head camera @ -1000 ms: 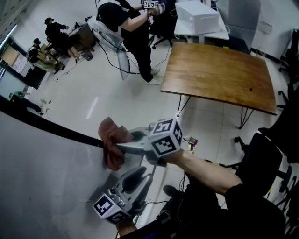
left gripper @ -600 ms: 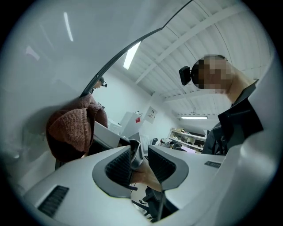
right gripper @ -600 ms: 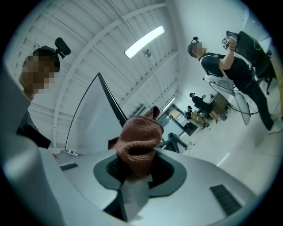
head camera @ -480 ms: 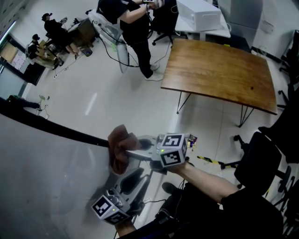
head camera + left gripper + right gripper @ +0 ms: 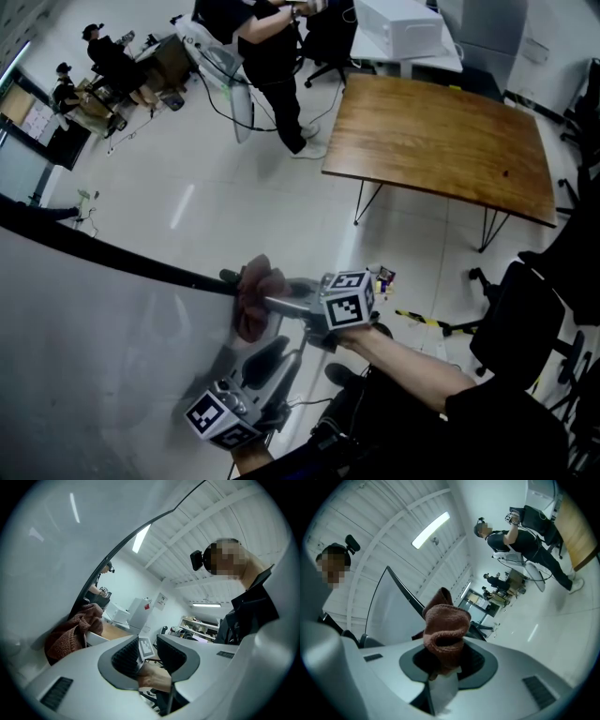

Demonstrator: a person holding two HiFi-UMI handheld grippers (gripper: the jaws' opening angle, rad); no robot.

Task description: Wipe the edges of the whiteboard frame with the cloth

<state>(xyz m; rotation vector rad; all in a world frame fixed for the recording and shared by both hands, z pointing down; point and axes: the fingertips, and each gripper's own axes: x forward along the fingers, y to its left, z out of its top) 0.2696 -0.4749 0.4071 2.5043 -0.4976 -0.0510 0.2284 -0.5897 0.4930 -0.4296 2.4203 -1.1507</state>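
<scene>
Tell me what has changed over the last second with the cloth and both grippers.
The right gripper, shut on the reddish-brown knitted cloth, slid it rightward and slightly down along the dark frame edge of the glossy white whiteboard. Nothing was grasped or released. The left gripper stayed low beside the board, open and empty.

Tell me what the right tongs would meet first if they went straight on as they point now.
Probably the whiteboard's black frame: the cloth gripped in the right tongs leads and seems to touch it; depth is unclear.
</scene>
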